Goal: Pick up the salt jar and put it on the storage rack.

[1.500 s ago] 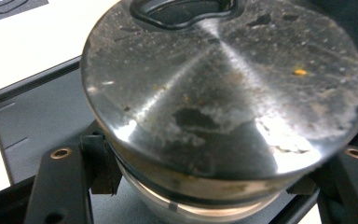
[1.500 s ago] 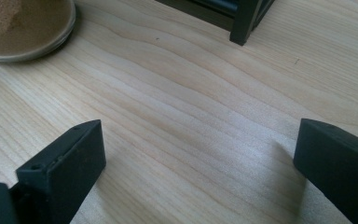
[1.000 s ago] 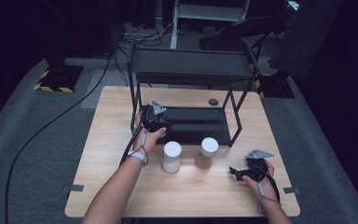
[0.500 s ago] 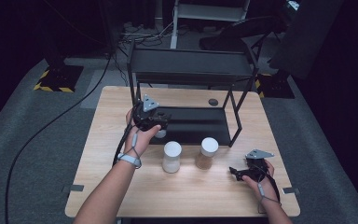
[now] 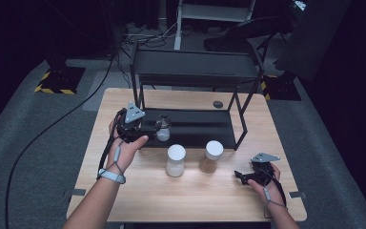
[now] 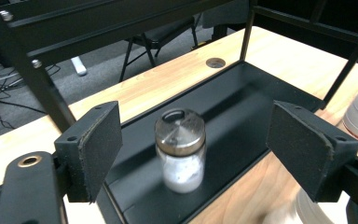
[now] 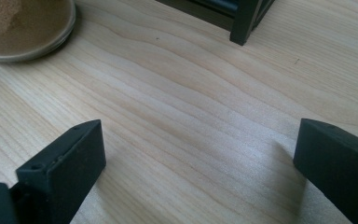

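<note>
Placing step judged complete: small jar (image 6: 180, 151) stands on the rack's bottom shelf (image 6: 242, 100), untouched between wide-open left gripper (image 6: 200, 151) jaws. Right gripper (image 5: 246, 176) wide, idle over bench (image 7: 177, 102). Next: withdraw clear.

The left forearm reaches forward from the bottom edge at a slant, a strap around its wrist, and the left hand (image 5: 126, 143) holds the left gripper (image 5: 148, 128) raised, its grey three-cornered plate on top and its fingers (image 6: 95, 147) spread wide apart with nothing clamped between them. The right forearm comes in short at the lower right, and the right hand (image 5: 263, 180) keeps the right gripper (image 5: 240, 175) low over the surface, pointing toward the left. Its fingers (image 7: 70, 163) likewise stand wide apart, gripping nothing, with bare surface between them.
</note>
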A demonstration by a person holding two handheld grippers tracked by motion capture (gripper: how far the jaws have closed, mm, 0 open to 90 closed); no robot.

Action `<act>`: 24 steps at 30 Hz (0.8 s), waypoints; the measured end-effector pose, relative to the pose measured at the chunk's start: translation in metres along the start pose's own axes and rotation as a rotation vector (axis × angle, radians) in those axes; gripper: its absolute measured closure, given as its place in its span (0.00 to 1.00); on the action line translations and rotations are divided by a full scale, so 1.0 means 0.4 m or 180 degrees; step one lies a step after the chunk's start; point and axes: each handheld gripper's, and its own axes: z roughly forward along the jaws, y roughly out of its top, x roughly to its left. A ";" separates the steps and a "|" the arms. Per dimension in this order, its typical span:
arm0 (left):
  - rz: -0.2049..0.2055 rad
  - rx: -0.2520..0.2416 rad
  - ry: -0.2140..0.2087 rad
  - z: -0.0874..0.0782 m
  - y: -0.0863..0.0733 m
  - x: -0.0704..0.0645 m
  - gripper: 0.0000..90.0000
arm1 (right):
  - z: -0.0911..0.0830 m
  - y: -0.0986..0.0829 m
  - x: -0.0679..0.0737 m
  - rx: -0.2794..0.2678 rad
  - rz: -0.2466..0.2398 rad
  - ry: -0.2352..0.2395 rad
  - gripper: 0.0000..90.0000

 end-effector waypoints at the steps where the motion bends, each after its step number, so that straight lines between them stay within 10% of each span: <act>1: -0.0002 -0.0002 0.0002 -0.008 -0.004 0.002 0.19 | 0.000 0.000 0.000 0.0000 -0.0001 -0.0001 0.02; 24: -0.0110 0.0106 0.0033 -0.096 -0.149 0.055 0.18 | 0.000 0.000 0.000 0.0000 0.0000 0.0000 0.02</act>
